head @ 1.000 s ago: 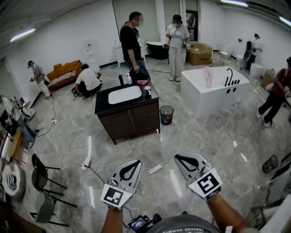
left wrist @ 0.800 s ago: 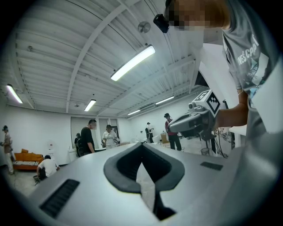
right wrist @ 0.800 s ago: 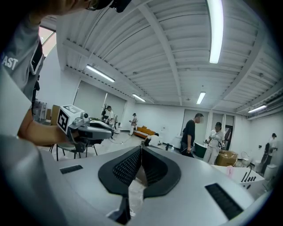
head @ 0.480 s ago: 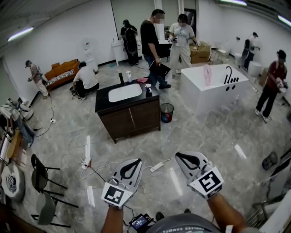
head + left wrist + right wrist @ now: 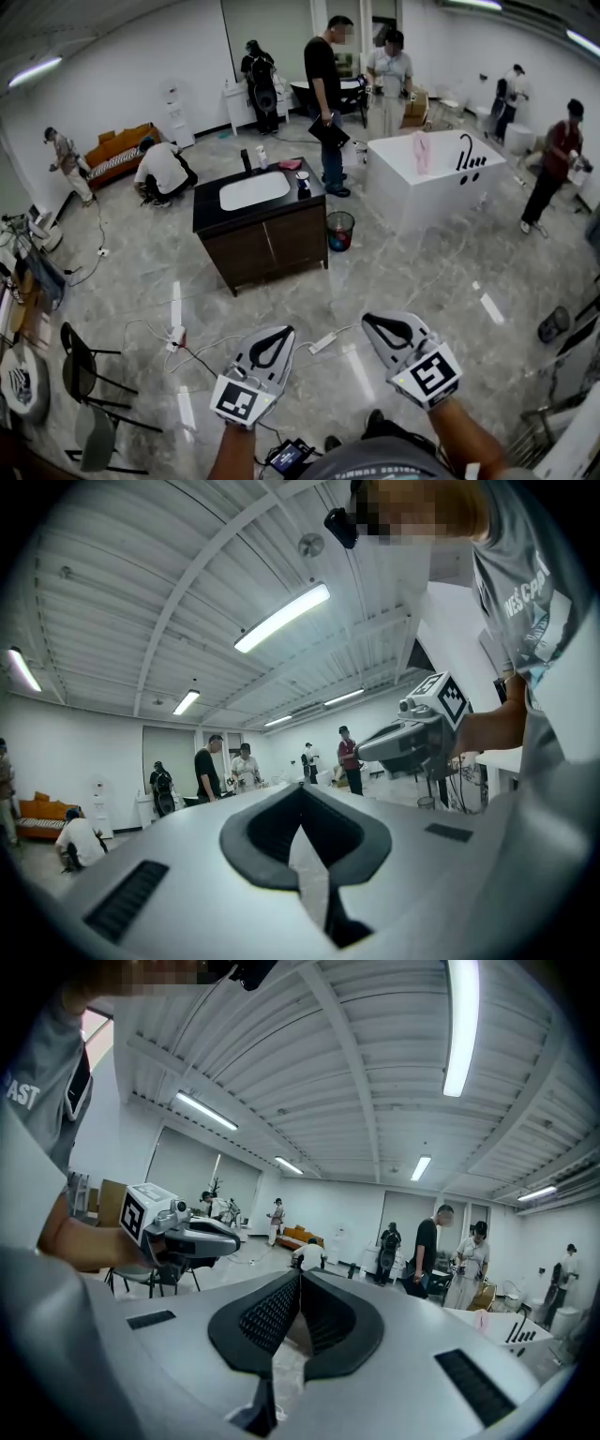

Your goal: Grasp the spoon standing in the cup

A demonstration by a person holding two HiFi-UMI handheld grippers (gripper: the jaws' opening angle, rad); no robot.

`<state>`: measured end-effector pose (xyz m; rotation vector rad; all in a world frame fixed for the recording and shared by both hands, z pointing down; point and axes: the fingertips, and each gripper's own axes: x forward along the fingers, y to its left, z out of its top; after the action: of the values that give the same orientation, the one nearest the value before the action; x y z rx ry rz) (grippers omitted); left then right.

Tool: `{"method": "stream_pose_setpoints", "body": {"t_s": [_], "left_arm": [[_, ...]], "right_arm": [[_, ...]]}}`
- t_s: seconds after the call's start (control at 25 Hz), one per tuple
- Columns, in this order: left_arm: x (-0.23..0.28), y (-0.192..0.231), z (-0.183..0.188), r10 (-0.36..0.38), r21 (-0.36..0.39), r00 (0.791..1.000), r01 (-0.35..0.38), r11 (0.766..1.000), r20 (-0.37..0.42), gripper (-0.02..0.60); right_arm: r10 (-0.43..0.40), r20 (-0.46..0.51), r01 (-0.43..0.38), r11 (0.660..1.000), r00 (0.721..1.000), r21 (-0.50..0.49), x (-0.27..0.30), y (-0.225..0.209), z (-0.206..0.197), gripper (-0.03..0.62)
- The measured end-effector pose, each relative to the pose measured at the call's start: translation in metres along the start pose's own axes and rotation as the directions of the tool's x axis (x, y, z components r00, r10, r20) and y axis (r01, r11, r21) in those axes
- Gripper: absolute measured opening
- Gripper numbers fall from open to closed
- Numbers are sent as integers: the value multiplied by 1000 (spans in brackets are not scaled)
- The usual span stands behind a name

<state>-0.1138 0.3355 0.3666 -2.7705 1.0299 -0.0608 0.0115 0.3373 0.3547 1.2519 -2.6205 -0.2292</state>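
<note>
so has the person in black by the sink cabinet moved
Yes: the person in black went from behind the sink cabinet to its right, toward the bathtub.

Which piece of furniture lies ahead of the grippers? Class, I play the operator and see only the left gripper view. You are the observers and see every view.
Observer: In the head view a dark wood vanity with a white basin set in its top stands some way ahead.
Operator: Is there a cup on it?
Observer: A small dark cup sits near the top's right edge. A spoon in it is too small to tell.
Operator: Is the right gripper ready?
Observer: In the right gripper view the right gripper has its fingers together, with nothing between them.
</note>
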Motion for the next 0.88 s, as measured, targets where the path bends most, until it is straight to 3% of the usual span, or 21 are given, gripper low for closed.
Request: {"method": "stream_pose_setpoints", "body": {"t_s": [0.36,0.88], "left_arm": [[20,20,-9,1,4,1000,-1,1000,-16,2],[97,57,-20,42,14,997,-42,999,-62,2]], "right_arm": [[-4,9,3,1000,1000,17,23,-22,-7,32],[48,35,-49,997,998,54,71,-102,-27,32]]}}
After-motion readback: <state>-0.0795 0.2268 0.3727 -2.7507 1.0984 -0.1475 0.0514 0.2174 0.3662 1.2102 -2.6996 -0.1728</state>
